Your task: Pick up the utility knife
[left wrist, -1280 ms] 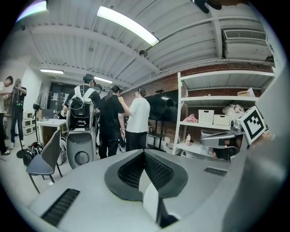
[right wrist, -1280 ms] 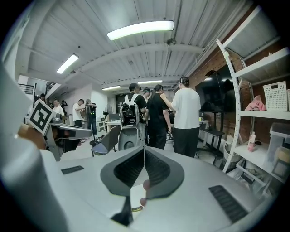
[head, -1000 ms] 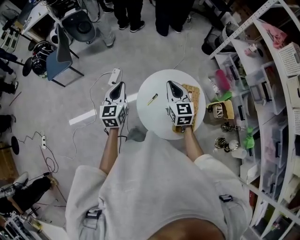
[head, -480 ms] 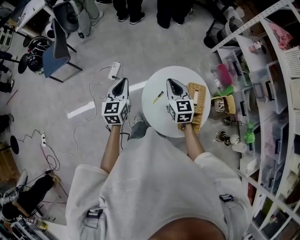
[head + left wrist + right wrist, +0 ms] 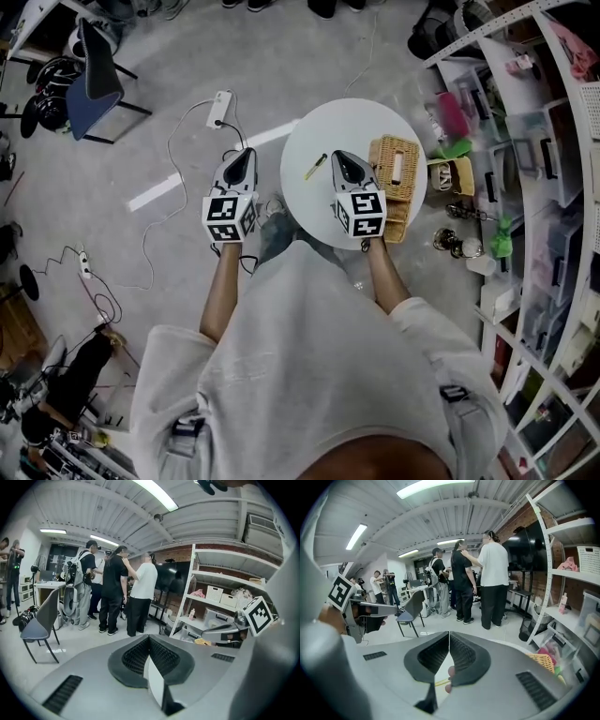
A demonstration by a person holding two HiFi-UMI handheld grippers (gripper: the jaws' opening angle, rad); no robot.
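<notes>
The utility knife (image 5: 315,166) is slim and yellow and lies on the left part of the round white table (image 5: 361,122). My right gripper (image 5: 336,155) hovers over the table just right of the knife, jaws shut and empty. In the right gripper view its jaws (image 5: 449,633) meet at the tips, and a yellow sliver of the knife (image 5: 440,682) shows below them. My left gripper (image 5: 246,150) is left of the table, above the floor, shut with nothing in it. The left gripper view shows its closed jaws (image 5: 149,637) and the right gripper (image 5: 225,631) off to the right.
A wicker basket (image 5: 394,169) sits on the table's right side. Shelves with bins (image 5: 525,141) line the right. On the floor lie a power strip (image 5: 218,106) with its cable and a white strip (image 5: 155,192). A chair (image 5: 94,80) stands far left. People (image 5: 492,583) stand beyond.
Both grippers have sunk lower. The table now sits higher in the head view, and the right gripper's tip has come closer to the knife. Both stay shut.
</notes>
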